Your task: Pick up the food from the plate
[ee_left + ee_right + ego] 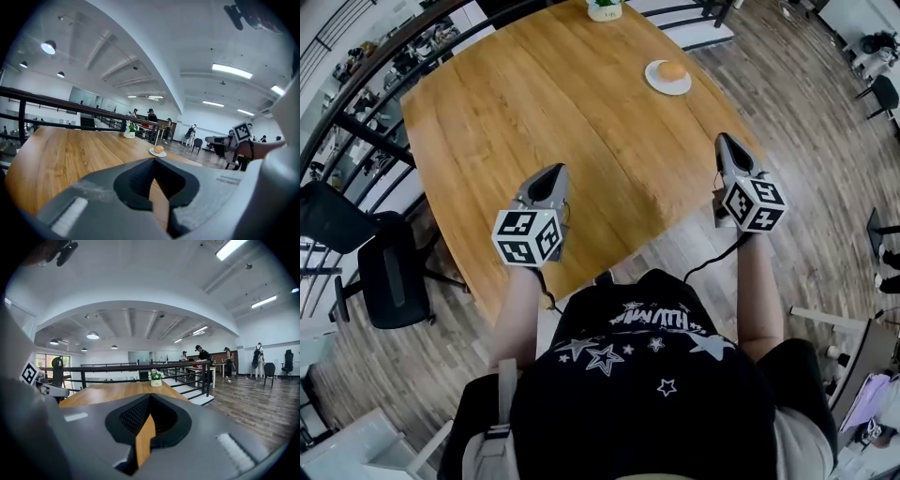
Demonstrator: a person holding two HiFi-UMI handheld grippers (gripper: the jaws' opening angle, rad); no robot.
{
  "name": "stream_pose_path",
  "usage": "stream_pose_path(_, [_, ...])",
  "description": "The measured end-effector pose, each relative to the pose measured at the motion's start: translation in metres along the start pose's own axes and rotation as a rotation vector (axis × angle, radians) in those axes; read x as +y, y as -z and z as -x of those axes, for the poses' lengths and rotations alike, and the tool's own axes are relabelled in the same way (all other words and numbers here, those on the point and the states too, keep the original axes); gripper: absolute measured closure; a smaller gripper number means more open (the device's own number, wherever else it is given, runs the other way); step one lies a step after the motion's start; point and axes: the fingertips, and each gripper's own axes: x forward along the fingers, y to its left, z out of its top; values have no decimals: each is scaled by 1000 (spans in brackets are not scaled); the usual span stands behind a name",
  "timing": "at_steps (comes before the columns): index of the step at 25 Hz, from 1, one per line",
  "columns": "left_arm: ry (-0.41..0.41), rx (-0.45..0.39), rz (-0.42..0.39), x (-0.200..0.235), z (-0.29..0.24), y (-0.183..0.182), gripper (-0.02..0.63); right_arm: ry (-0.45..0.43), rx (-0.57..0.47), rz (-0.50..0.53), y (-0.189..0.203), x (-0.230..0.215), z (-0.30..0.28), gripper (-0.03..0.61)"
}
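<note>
Wooden table (534, 112), bun (673, 69) on its white plate (654, 82) at the far side.
Left gripper (553, 174) and right gripper (724, 142) hover over the near edge, well apart from the plate, jaws clenched on nothing.

Head view looks steeply down on table (534, 112). Gripper views skim low across it; left shares plate (152, 152).

Right tongs (149, 398) closed, empty, facing flower pot (156, 378) across wooden table (105, 392).
</note>
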Motion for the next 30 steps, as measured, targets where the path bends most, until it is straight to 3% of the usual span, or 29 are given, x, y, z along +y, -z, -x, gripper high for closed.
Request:
stream_pose_path(8, [-28, 1, -10, 8, -32, -22, 612, -61, 109, 116, -7, -31, -60, 575])
stream_pose_path(14, [-94, 20, 1, 16, -64, -29, 612, -121, 166, 224, -5, -57, -119, 574])
stream_pose_path(21, [-178, 55, 23, 12, -104, -30, 612, -228, 234, 316, 0, -95, -192, 440])
stream_pose_path(24, [-213, 71, 33, 14, -118, -28, 612, -280, 293, 329, 15, -104, -222, 348])
stream_pose_path(30, [-290, 74, 79, 20, -134, -24, 612, -373, 379, 372, 55, -106, -276, 234])
